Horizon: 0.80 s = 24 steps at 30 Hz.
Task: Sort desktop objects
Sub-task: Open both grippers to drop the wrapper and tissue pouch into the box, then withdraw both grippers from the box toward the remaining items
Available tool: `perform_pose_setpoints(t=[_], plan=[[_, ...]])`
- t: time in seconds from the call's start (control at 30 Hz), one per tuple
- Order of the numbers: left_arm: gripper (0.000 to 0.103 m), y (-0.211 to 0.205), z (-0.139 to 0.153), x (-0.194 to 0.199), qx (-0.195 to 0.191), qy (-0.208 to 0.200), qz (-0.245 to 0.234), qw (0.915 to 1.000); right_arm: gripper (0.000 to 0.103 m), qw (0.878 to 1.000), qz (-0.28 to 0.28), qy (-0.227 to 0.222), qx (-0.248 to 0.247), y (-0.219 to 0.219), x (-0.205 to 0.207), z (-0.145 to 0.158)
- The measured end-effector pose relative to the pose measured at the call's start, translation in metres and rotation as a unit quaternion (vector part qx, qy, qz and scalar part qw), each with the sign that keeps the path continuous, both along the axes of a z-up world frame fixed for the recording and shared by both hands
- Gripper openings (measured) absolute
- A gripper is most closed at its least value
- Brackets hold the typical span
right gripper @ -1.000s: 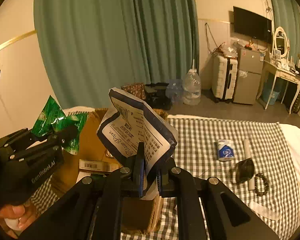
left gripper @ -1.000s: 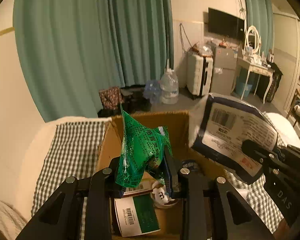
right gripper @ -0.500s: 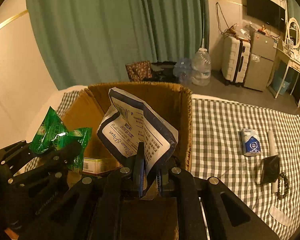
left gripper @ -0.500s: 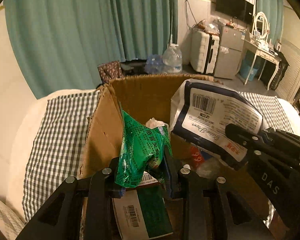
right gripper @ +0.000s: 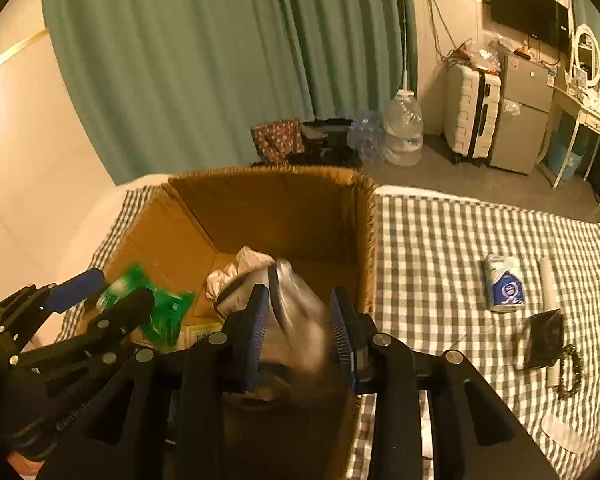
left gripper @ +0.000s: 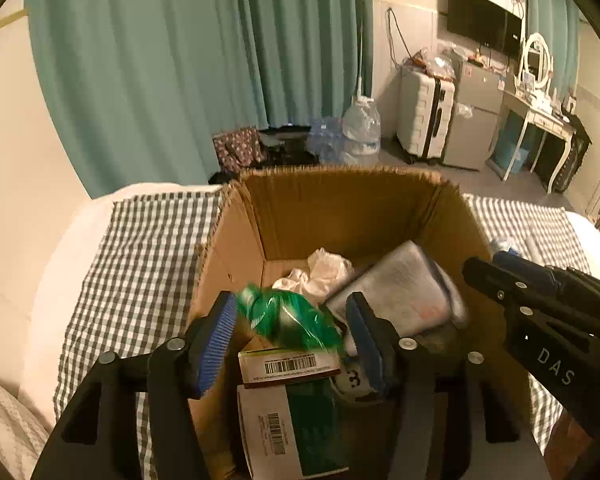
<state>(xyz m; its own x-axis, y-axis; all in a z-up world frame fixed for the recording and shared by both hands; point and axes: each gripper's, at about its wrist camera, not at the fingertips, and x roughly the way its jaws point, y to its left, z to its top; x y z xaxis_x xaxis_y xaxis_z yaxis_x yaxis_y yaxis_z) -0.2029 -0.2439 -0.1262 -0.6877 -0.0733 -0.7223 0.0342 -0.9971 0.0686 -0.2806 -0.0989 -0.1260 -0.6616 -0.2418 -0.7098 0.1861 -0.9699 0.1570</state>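
An open cardboard box (left gripper: 339,174) (right gripper: 268,174) stands on a checked cloth. My left gripper (left gripper: 290,312) hangs over its near left corner with jaws opening. A green snack packet (left gripper: 288,320) is blurred between the pads, which stand clear of it, as it drops onto the cartons below. My right gripper (right gripper: 300,306) is over the box's near side, jaws also opening. A white and blue tissue pack (right gripper: 288,300) (left gripper: 399,292) is slipping, blurred, from between its pads into the box. The right wrist view also shows the left gripper (right gripper: 108,296) and the green packet (right gripper: 156,312).
Inside the box lie a green and white carton (left gripper: 292,432) with barcodes and crumpled white paper (left gripper: 319,272). On the cloth to the right are a small blue and white pack (right gripper: 503,288), a white tube (right gripper: 547,276), a black pouch (right gripper: 543,340) and a bead bracelet (right gripper: 571,368).
Both grippers came down over the box, then their jaws parted. The green packet and the tissue pack, held upright before, have left the pads and are falling into the box.
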Motion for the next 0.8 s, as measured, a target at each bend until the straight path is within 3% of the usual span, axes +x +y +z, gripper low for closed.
perform_pose_setpoints(t=[0.37, 0.67, 0.77, 0.8], plan=[[0.085, 0.028, 0.069, 0.035, -0.002, 0.07, -0.008, 0.9975, 0.039, 0.998, -0.031, 0.047, -0.023, 0.042, 0.042, 0.061], [0.103, 0.07, 0.124, 0.069, 0.024, 0.134, -0.017, 0.9905, 0.059, 0.994, -0.061, 0.09, -0.033, 0.098, 0.088, 0.106], [0.103, 0.089, 0.14, 0.079, 0.037, 0.151, -0.024, 0.9875, 0.072, 0.991, -0.068, 0.109, -0.027, 0.118, 0.104, 0.121], [0.103, 0.097, 0.146, 0.083, 0.038, 0.157, -0.028, 0.9864, 0.081, 0.99, -0.073, 0.114, -0.024, 0.124, 0.109, 0.125]])
